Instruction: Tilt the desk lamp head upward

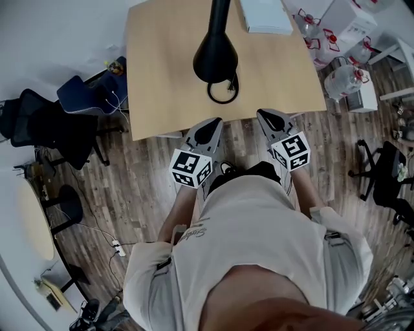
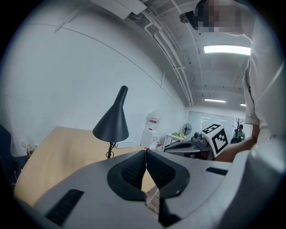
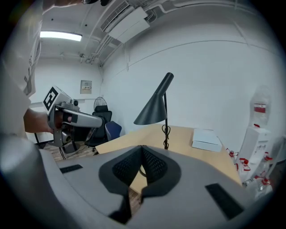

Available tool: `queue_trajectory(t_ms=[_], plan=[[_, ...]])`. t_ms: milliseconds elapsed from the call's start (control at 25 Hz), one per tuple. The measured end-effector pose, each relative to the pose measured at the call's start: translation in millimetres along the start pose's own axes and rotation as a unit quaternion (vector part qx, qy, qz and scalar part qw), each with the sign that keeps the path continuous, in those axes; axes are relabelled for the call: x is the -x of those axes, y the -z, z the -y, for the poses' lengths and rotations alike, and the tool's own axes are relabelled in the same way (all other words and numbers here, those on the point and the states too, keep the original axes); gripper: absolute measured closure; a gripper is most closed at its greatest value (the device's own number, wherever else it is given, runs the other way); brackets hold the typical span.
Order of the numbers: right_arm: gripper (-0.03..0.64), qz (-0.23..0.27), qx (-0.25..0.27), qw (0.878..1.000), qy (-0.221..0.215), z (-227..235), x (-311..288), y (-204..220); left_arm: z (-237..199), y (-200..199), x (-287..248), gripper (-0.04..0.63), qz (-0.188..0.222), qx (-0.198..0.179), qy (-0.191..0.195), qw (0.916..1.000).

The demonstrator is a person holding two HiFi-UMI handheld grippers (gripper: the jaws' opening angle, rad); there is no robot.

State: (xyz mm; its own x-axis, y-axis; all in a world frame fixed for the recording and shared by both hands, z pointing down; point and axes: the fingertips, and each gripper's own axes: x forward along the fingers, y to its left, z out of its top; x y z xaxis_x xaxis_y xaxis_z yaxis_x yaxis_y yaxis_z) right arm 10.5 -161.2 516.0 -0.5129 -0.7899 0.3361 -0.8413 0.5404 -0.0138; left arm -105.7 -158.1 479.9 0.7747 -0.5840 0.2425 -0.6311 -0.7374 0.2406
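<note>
Both left claw [image 1: 215,123] and right claw [image 1: 263,115] tips-together, empty, side by side before desk lamp [image 1: 215,55].

Lamp [image 1: 215,55] on desk [image 1: 162,71] (box [image 1: 265,16] behind, R)

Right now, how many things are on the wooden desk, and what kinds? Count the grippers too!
Black desk lamp: 1
White flat box: 1
Grippers: 2, the left gripper and the right gripper, both with fingers shut on nothing, by the desk's near edge
Total: 4
</note>
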Motion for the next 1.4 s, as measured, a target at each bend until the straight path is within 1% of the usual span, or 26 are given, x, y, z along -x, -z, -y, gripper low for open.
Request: queue_trajectory(t_ms=[80, 200, 360, 480, 600, 680, 840, 960, 1120, 1280, 1400], plan=[[0.621, -0.007, -0.001, 1.000, 0.006, -0.2, -8.5, -1.8, -12.4, -1.7, -3.2, 0.581, 0.000, 0.000, 0.004, 1.0000], [0.621, -0.025, -0.001, 1.000, 0.004, -0.3, -15.9, 2.9, -18.6, -5.3, -7.0, 0.581, 0.007, 0.000, 0.009, 0.9999], [0.621, -0.039, 0.017, 0.999, -0.006, 2.2, -36.2, 4.5, -35.3, -5.5, -12.3, 0.581, 0.008, 0.009, -0.001, 0.9999], [0.621, -0.049, 0.028, 0.998, -0.015, 12.0, -49.5, 7.0, -38.9, -8.2, -18.9, 0.581, 0.005, 0.006, -0.008, 0.9999], [0.621, -0.056, 0.022, 0.998, -0.031, 22.0, -64.8, 11.9, -45.1, -10.6, -25.3, 0.581, -0.004, 0.000, -0.025, 0.9997], [0.621, -0.065, 0.023, 0.997, -0.043, 30.7, -77.7, 18.5, -51.3, -11.0, -30.8, 0.581, -0.010, 0.002, -0.039, 0.9992], [0.621, -0.096, 0.049, 0.992, -0.063, 49.4, -103.0, 36.5, -61.2, -2.9, -43.4, 0.581, -0.026, 0.006, -0.061, 0.9978], [0.621, -0.110, 0.057, 0.989, -0.078, 65.6, -119.5, 49.0, -67.9, 2.6, -57.3, 0.581, -0.029, 0.010, -0.075, 0.9967], [0.621, -0.141, 0.068, 0.982, -0.106, 78.0, -143.6, 78.4, -82.4, 14.6, -71.6, 0.581, -0.029, 0.021, -0.095, 0.9948], [0.621, -0.176, 0.090, 0.971, -0.136, 82.0, -165.8, 113.7, -95.0, 19.3, -82.1, 0.581, -0.023, 0.020, -0.113, 0.9931], [0.621, -0.203, 0.095, 0.962, -0.159, 77.5, -178.9, 135.1, -100.9, 22.8, -85.3, 0.581, -0.023, 0.020, -0.123, 0.9920]])
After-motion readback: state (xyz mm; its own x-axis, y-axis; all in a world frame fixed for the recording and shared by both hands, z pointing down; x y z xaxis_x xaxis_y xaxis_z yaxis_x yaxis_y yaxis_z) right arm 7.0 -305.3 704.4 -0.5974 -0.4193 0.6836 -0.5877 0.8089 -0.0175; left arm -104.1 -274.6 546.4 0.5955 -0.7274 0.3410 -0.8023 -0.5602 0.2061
